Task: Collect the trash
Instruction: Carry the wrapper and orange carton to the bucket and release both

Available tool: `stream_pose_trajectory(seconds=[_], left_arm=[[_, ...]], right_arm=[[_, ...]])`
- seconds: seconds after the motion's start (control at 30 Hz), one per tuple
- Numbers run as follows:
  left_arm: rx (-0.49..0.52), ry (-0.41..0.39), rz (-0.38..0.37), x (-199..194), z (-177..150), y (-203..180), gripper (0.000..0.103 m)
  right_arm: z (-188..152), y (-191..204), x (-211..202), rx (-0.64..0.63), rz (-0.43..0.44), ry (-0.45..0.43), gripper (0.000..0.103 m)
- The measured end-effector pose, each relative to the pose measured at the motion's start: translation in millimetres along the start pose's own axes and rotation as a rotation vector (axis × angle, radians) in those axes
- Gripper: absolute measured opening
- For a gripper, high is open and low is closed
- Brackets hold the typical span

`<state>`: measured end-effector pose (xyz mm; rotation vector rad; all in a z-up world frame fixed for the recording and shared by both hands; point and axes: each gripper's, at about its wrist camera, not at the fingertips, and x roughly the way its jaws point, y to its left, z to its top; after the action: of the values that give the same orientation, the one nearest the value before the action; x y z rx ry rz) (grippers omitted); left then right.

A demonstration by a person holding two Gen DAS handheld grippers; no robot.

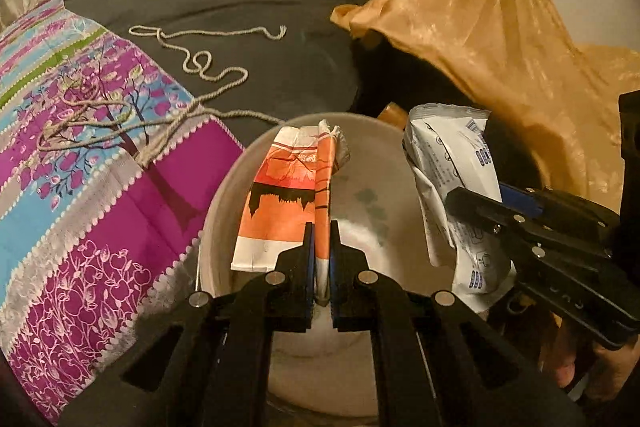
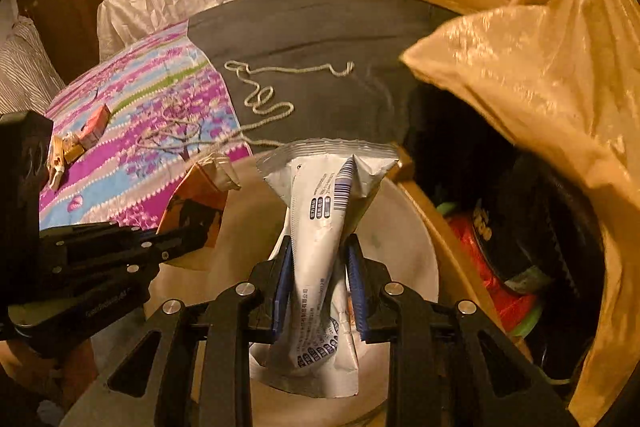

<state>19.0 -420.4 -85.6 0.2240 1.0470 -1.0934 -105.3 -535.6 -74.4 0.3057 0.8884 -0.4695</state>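
Holding both pieces over the white bin (image 1: 224, 211), my left gripper (image 1: 320, 247) is clamped on the orange carton (image 1: 280, 203) and my right gripper (image 2: 318, 267) on the white wrapper (image 2: 324, 227). Risk: the light wrapper may catch the rim on release and fall outside.

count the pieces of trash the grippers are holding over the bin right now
2. An orange paper carton pinched in the left gripper and a white plastic wrapper in the right gripper, both above the white bin. Its bottom is partly hidden.
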Motion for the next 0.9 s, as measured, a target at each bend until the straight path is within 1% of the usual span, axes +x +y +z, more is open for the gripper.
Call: stream_pose_trajectory(seconds=[0.07, 0.2, 0.3, 0.33, 0.37, 0.4, 0.43, 0.47, 0.5, 0.67, 0.83, 0.87, 0.9], left_arm=[[0.002, 0.005, 0.001, 1.3, -1.1, -2.3, 0.005], [0.017, 0.01, -0.004, 3.3, -0.4, -6.7, 0.005], [0.019, 0.012, -0.014, 3.7, 2.1, -8.3, 0.006], [0.023, 0.008, -0.014, 2.9, 2.2, -9.7, 0.013], [0.024, 0.001, -0.014, 0.9, 2.4, -10.4, 0.022], [0.022, -0.008, -0.005, -1.2, 2.7, -11.1, 0.048], [0.021, -0.02, 0.003, -3.8, 2.4, -11.4, 0.066], [0.022, -0.037, 0.01, -7.1, 2.8, -11.3, 0.067], [0.023, -0.042, 0.014, -9.3, 3.2, -10.3, 0.067], [0.004, -0.047, 0.029, -14.2, 3.3, -1.2, 0.067], [0.012, -0.061, 0.05, -25.3, -0.5, 5.8, 0.067], [0.016, -0.069, 0.059, -29.4, -1.6, 8.0, 0.067], [0.021, -0.08, 0.072, -36.0, -3.3, 12.0, 0.067]], right_arm=[[-4.7, 6.2, 1.6, 0.002, 0.002, 0.005, 0.027], [-0.2, 18.1, 3.2, 0.005, 0.0, 0.005, 0.028], [1.0, 17.3, 1.0, 0.009, -0.002, 0.002, 0.029], [1.0, 17.2, 0.2, 0.011, -0.005, -0.001, 0.031], [1.4, 16.5, -2.2, 0.013, -0.004, -0.004, 0.034], [1.0, 15.4, -2.6, 0.02, 0.004, -0.006, 0.044], [0.5, 13.8, -3.1, 0.026, 0.008, -0.008, 0.053], [-0.2, 12.2, -4.8, 0.035, 0.009, -0.017, 0.057], [-0.8, 10.8, -6.7, 0.042, 0.006, -0.028, 0.058], [-3.0, 11.7, -12.7, 0.047, 0.008, -0.042, 0.058], [-0.5, 27.8, -23.9, 0.01, 0.012, -0.08, 0.059], [0.2, 30.9, -26.8, 0.002, 0.016, -0.094, 0.06], [1.1, 37.9, -33.1, -0.011, 0.02, -0.118, 0.065]])
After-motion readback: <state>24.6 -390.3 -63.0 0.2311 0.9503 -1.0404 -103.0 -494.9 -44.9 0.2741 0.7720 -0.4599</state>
